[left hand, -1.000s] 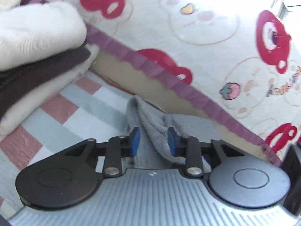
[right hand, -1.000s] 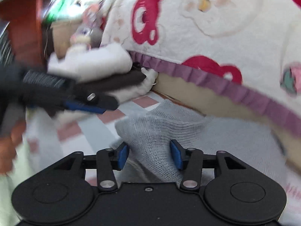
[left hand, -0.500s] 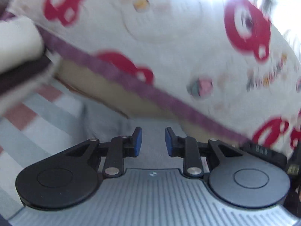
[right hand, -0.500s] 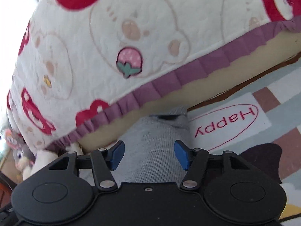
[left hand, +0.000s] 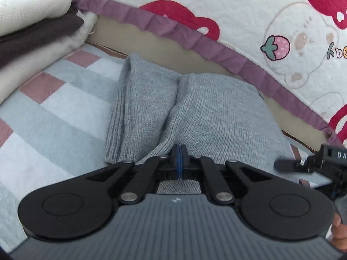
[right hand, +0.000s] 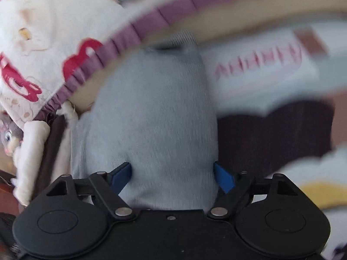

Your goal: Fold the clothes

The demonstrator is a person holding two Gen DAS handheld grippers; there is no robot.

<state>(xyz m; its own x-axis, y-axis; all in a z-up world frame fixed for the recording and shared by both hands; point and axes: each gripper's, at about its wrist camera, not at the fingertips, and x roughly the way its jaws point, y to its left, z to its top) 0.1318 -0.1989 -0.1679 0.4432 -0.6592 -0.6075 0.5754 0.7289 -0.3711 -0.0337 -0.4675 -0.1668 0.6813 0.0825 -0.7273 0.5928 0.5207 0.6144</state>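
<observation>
- Our left gripper (left hand: 179, 159) is pressed together, pinching the near edge of the grey knit garment (left hand: 195, 108).
- Our right gripper (right hand: 172, 176) is spread wide around a blurred bulge of the same knit.
- The garment lies on the checked rug (left hand: 54, 108).
- Beyond it hangs the bear-print quilt (left hand: 249, 6); folded clothes (left hand: 28, 21) are stacked far left.

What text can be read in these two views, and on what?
"DA": white letters on the black device at the right edge of the left wrist view, cut off by the frame.
Coloured lettering on the bedspread: cut off at the frame edge, not readable with certainty.
Red lettering on the rug in the right wrist view: too motion-blurred to read.
</observation>
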